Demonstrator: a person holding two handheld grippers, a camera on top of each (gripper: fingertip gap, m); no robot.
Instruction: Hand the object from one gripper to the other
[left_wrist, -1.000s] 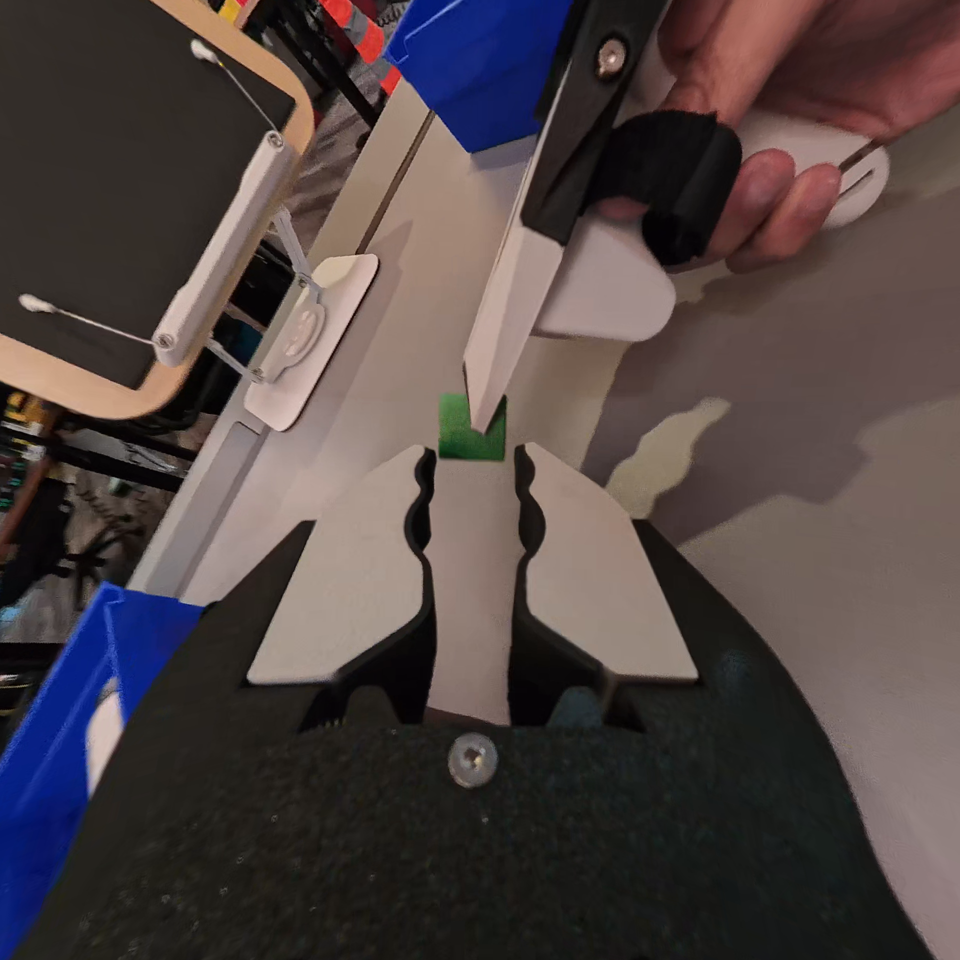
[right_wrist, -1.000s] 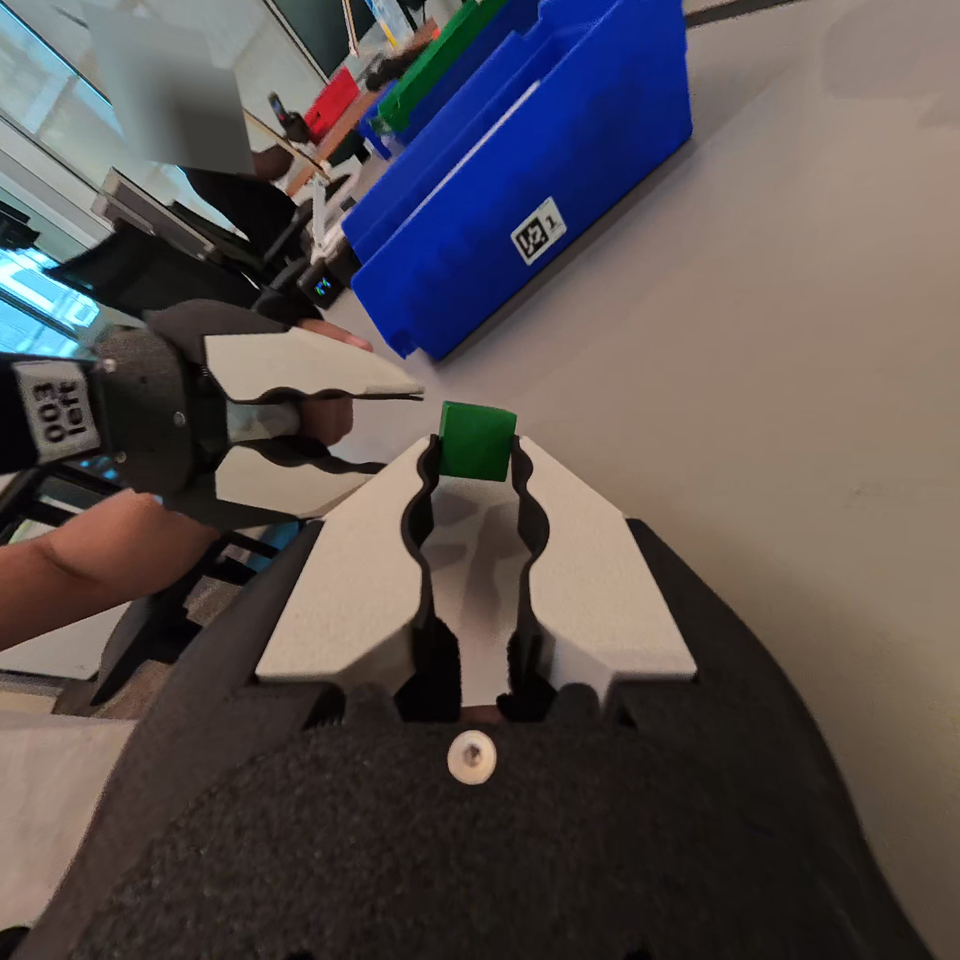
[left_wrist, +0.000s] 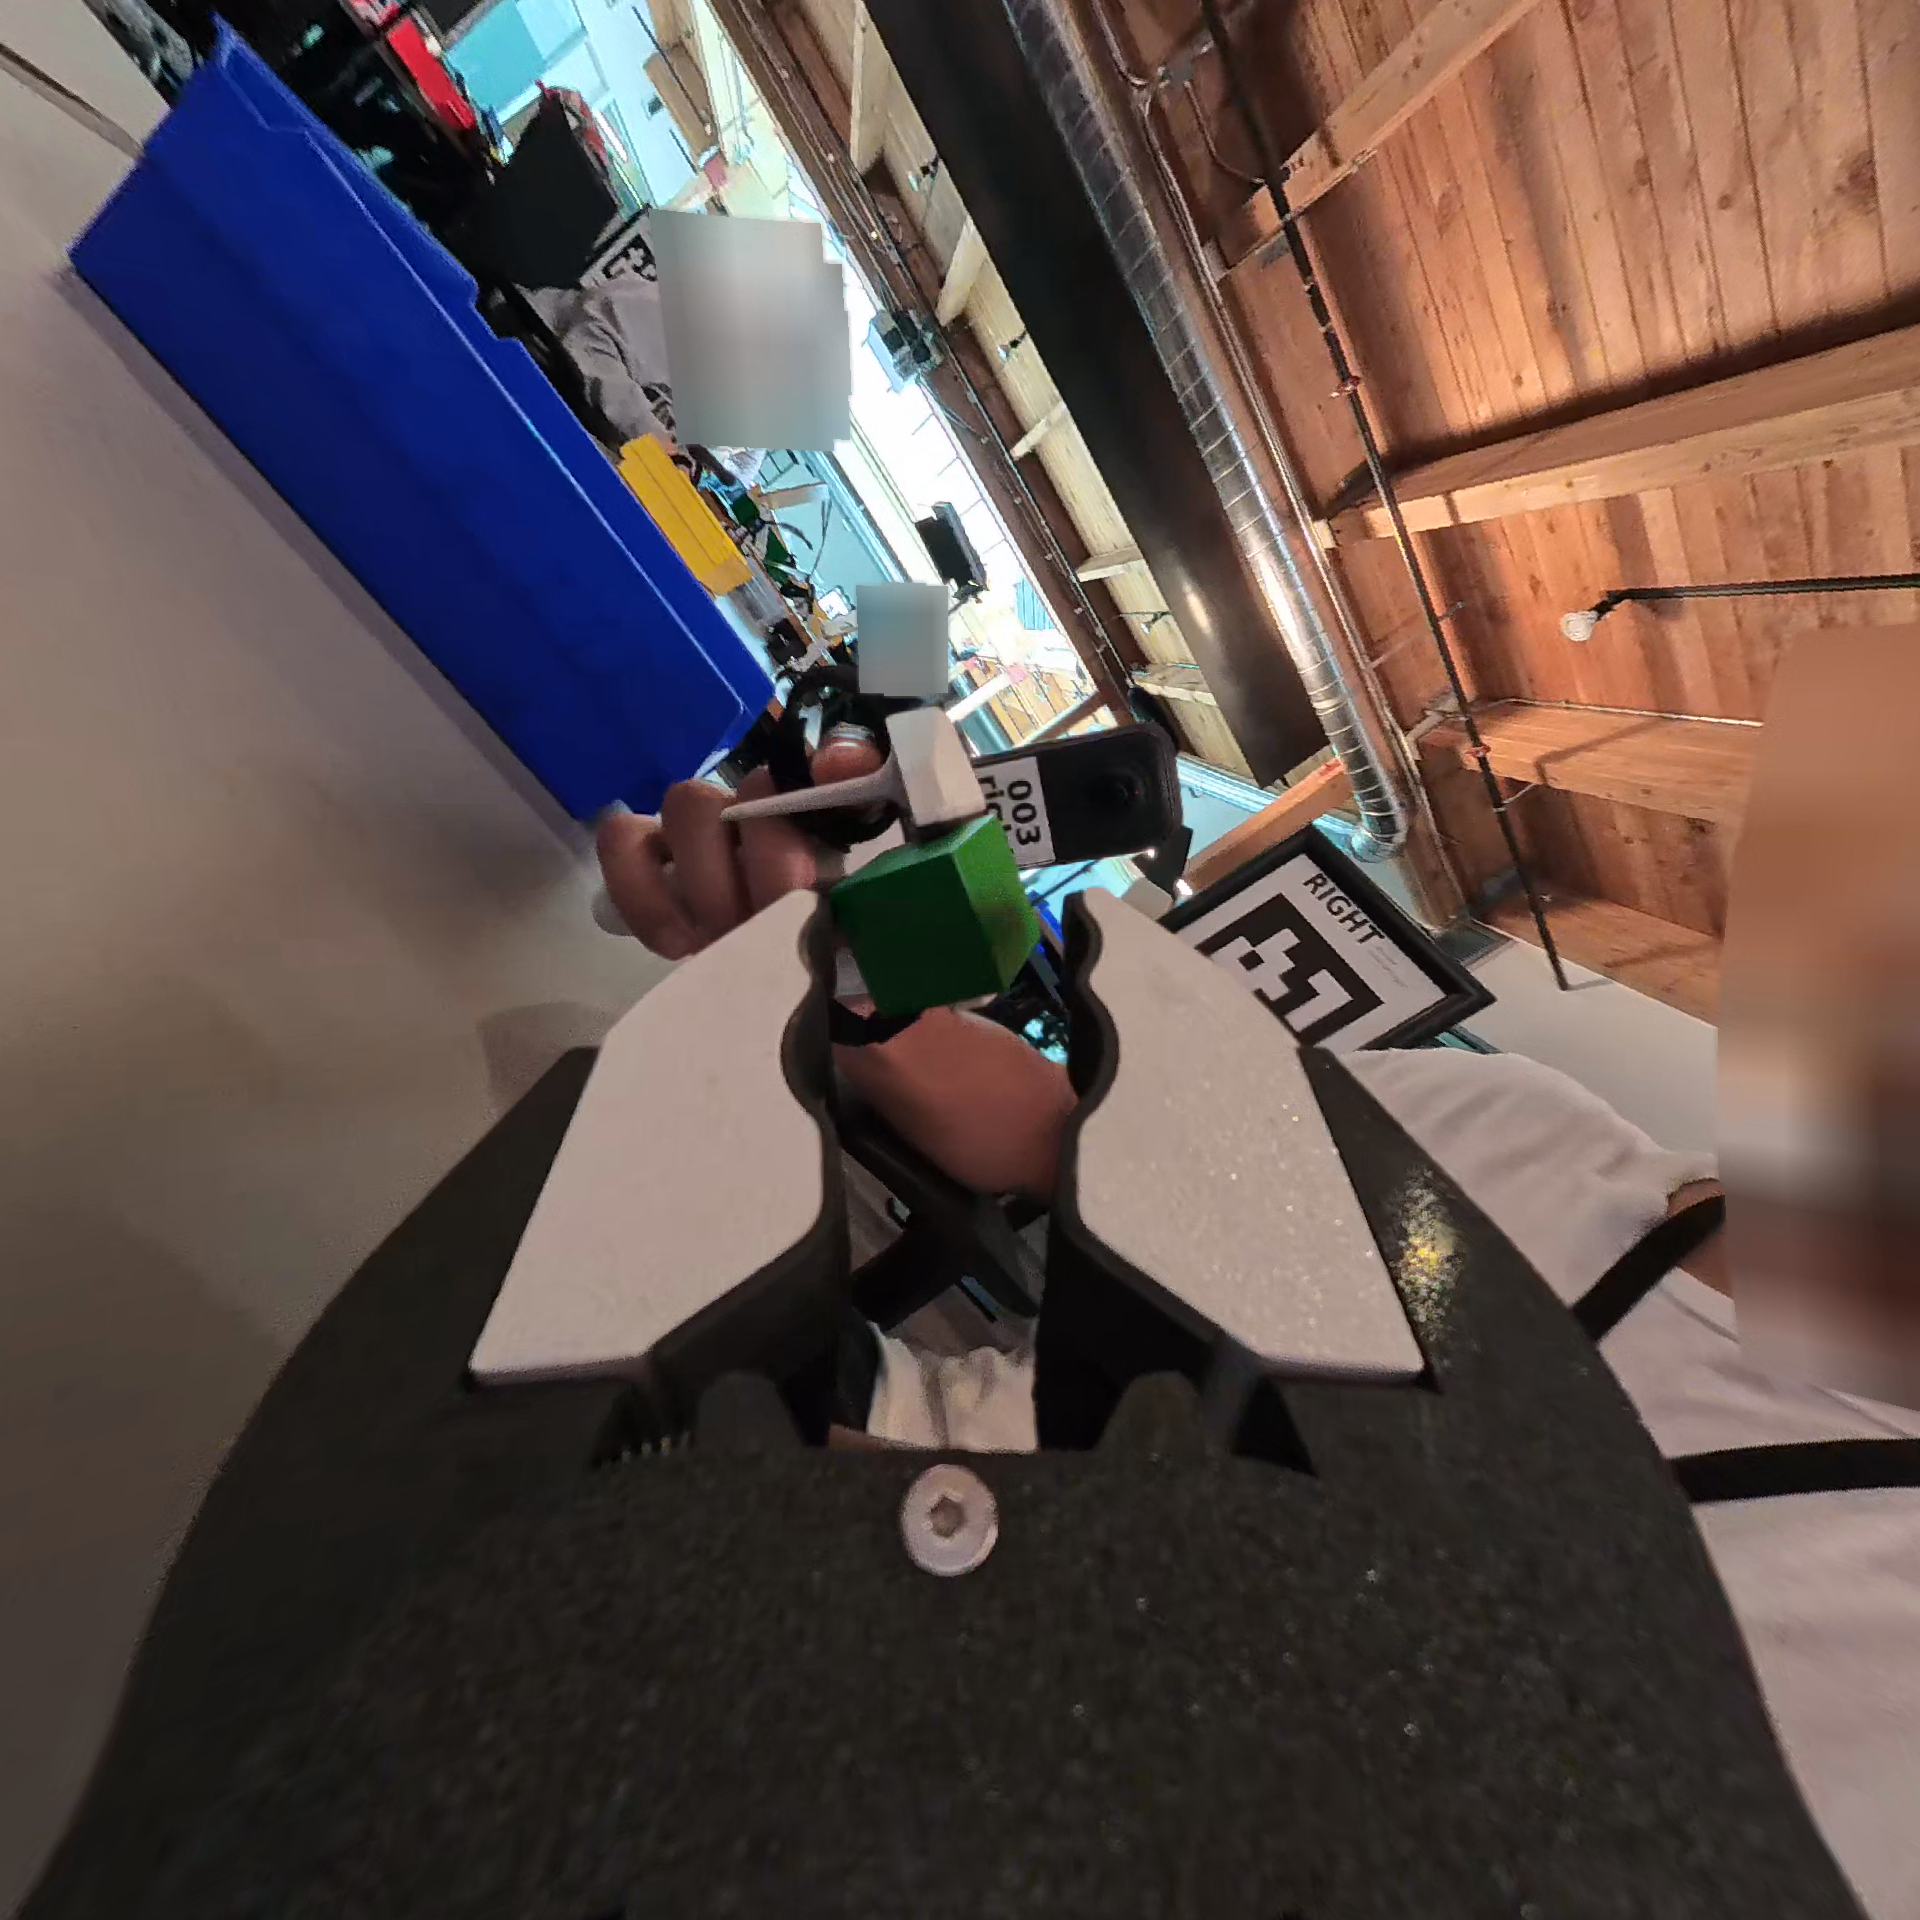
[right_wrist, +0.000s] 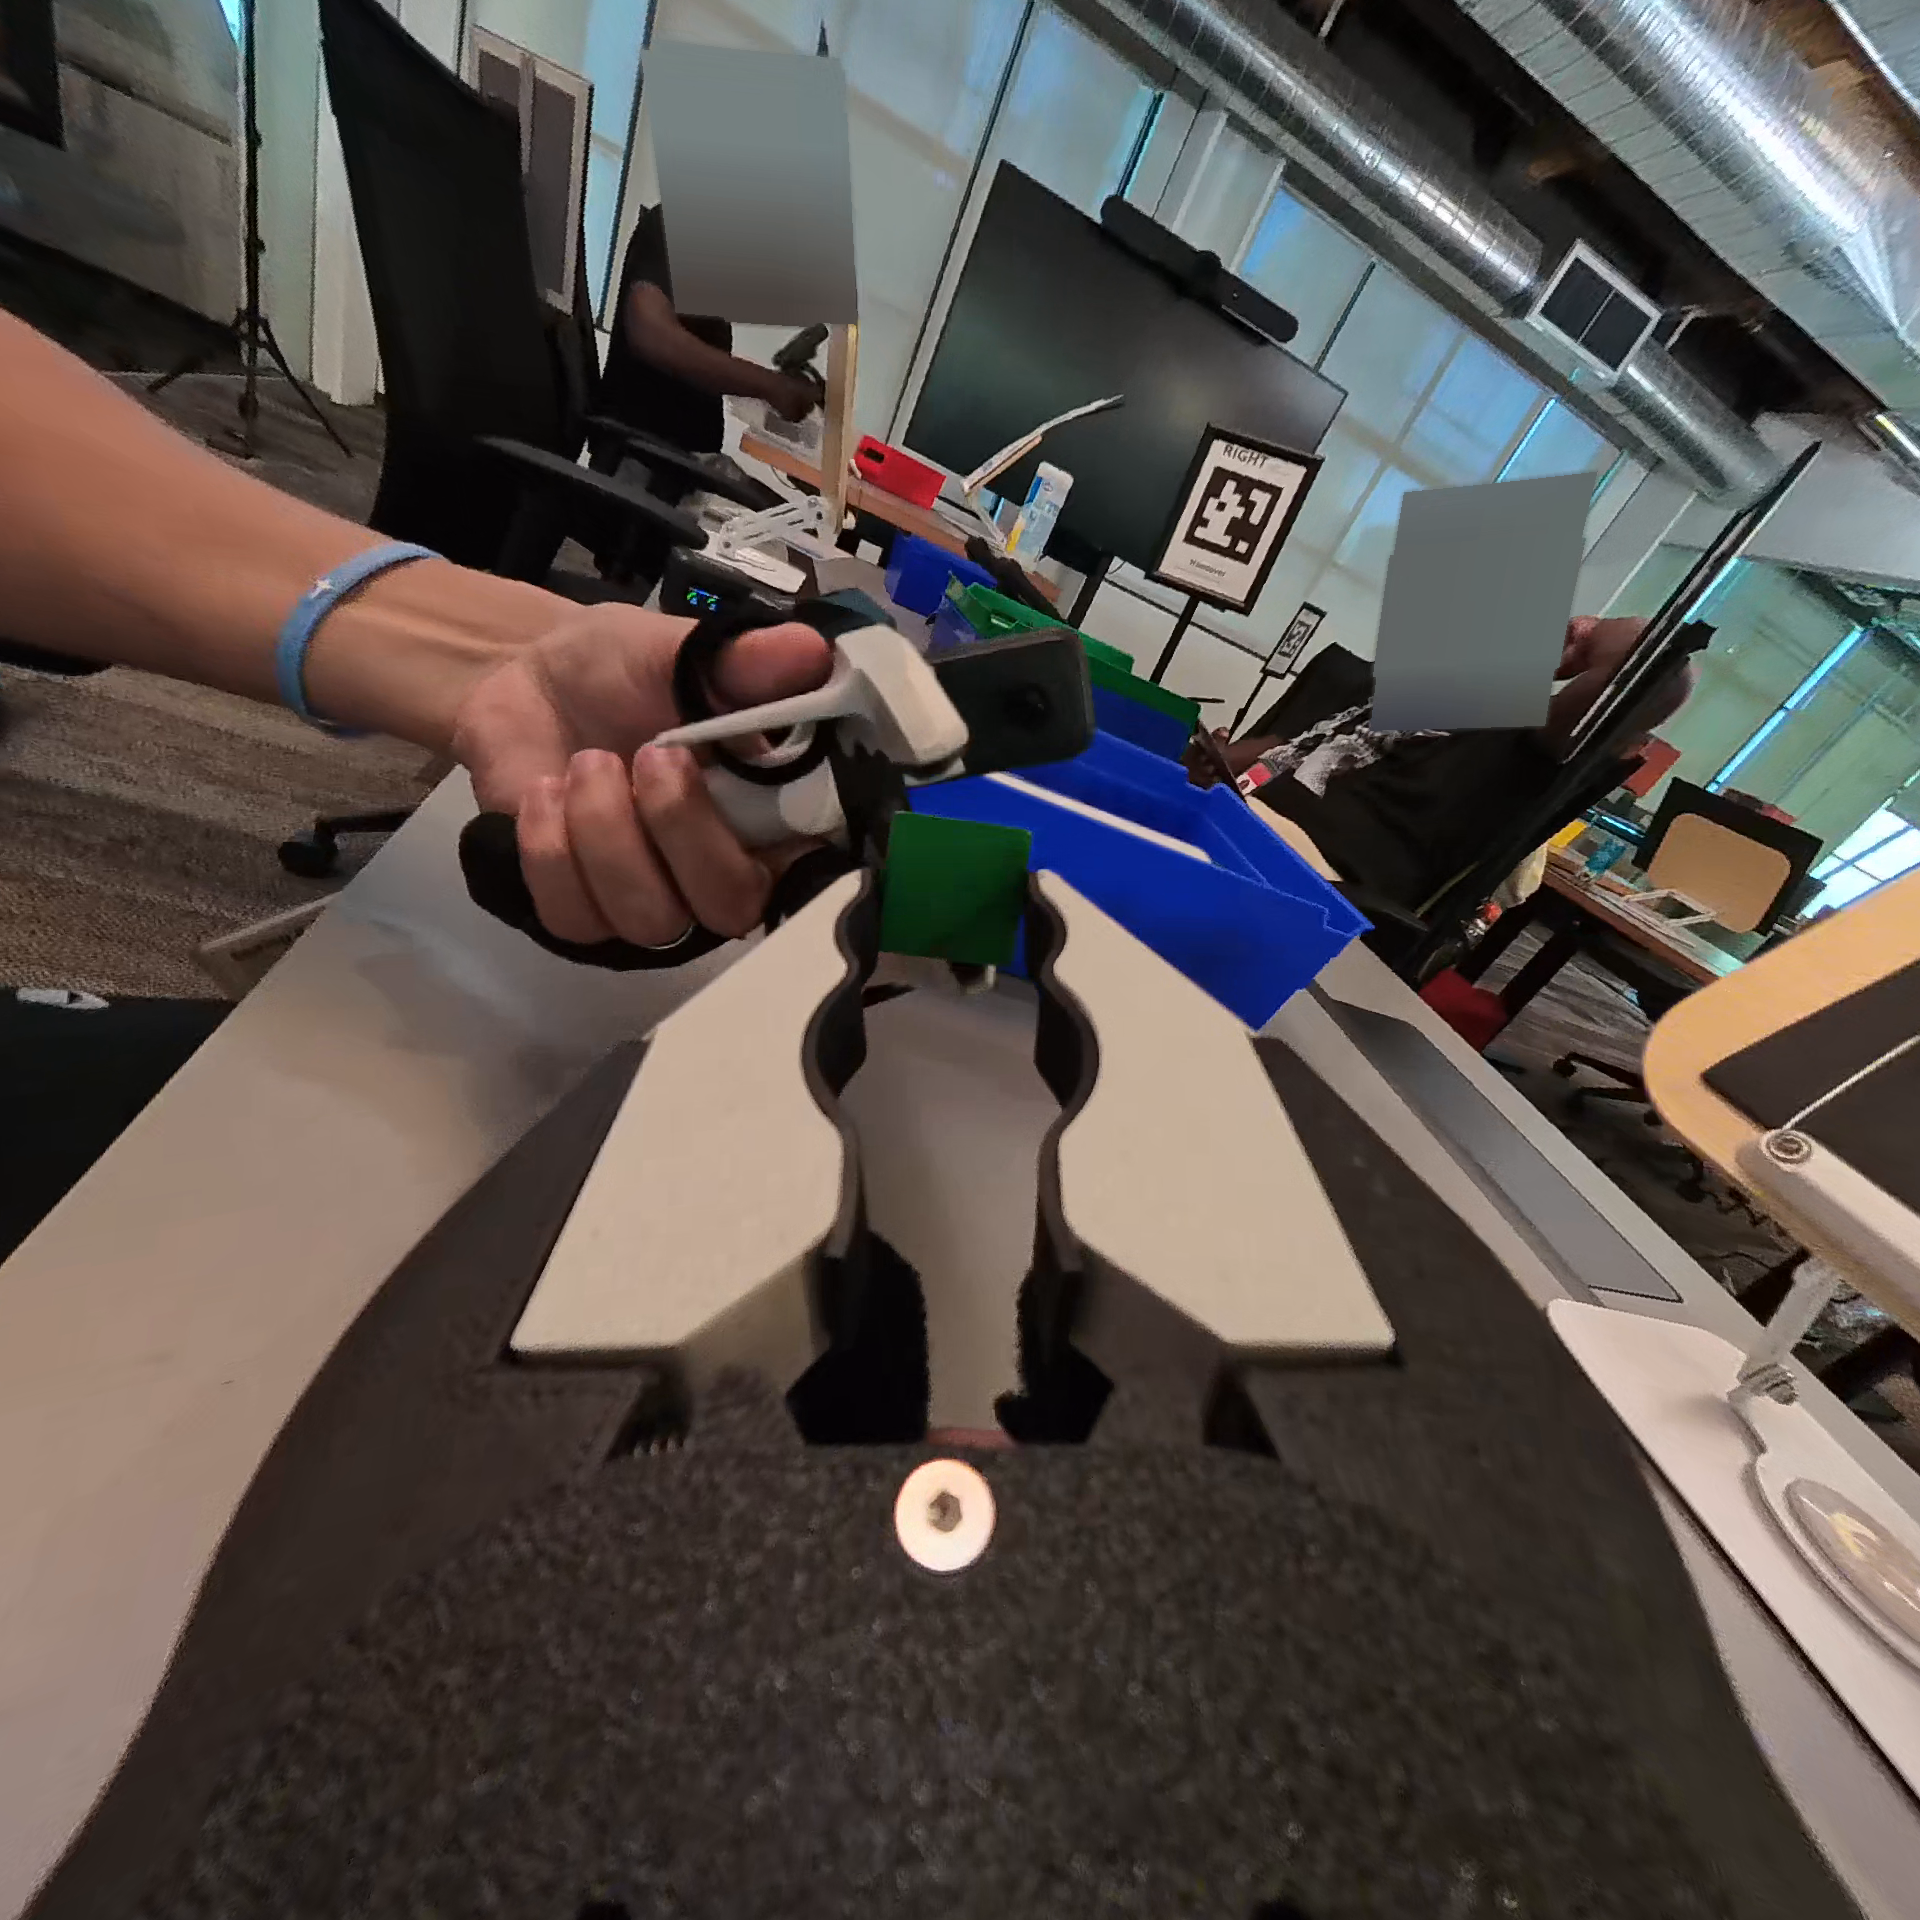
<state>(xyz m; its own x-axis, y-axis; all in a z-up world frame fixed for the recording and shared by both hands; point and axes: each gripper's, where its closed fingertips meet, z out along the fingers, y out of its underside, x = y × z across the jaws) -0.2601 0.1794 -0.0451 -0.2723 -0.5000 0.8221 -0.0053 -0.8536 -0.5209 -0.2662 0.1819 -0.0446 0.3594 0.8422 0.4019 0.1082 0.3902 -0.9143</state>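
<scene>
A green cube is clamped between the fingertips of my right gripper, held in the air above the grey table. In the left wrist view the cube sits between the tips of my left gripper. It lies against the left finger with a small gap to the right finger, so the left jaws stand open around it. The right gripper's white fingers press the cube from above and below there. A hand holds the left gripper close in front of the right one.
A blue bin stands on the table behind the cube and also shows in the left wrist view. A wood-rimmed black board on a white base stands at the right. People sit at desks behind. Only a small space, under 4 cm, lies between the two pairs of fingers.
The right gripper has lifted the cube off the table. The left gripper has turned to face it, opened wider and come around the cube.
</scene>
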